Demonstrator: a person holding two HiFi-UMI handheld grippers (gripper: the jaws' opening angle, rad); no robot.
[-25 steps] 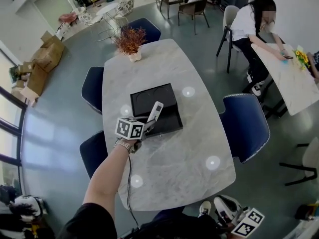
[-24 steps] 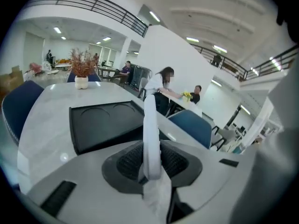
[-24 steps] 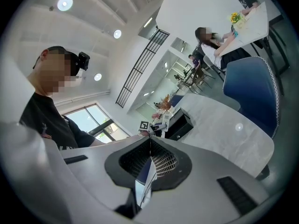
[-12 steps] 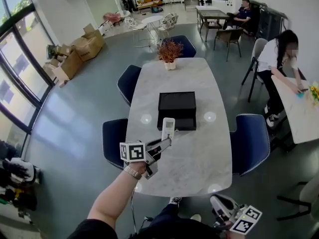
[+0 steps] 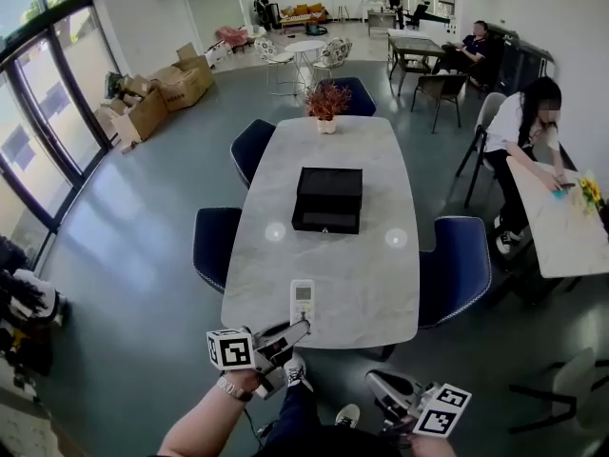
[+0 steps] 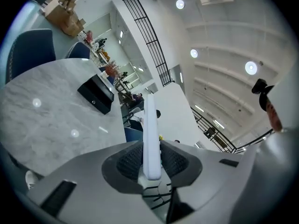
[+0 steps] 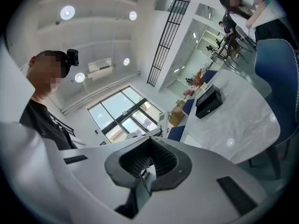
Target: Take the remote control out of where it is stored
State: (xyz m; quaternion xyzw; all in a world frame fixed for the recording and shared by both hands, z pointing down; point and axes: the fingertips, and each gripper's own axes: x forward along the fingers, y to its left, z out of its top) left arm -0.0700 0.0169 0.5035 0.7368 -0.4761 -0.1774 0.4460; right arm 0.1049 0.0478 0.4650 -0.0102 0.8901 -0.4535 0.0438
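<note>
A white remote control [image 5: 302, 302] sticks up from my left gripper [image 5: 297, 329], which is shut on its lower end just off the near edge of the marble table [image 5: 324, 274]. In the left gripper view the remote [image 6: 150, 125] stands edge-on between the two black pads [image 6: 130, 161]. The black storage box [image 5: 328, 200] lies at the table's middle, well beyond the remote; it also shows in the left gripper view as the box [image 6: 96, 93]. My right gripper [image 5: 375, 382] hangs low at the right, below the table edge, shut [image 7: 148, 164] with nothing in it.
Blue chairs [image 5: 455, 265] stand round the table, and a potted plant [image 5: 325, 103] sits at its far end. A person [image 5: 523, 127] sits at another table [image 5: 561, 227] to the right. Cardboard boxes [image 5: 162, 89] are piled by the windows at the left.
The left gripper has drawn back with the remote from above the black box to the table's near edge. The view has pulled back and up. The right gripper stays low.
</note>
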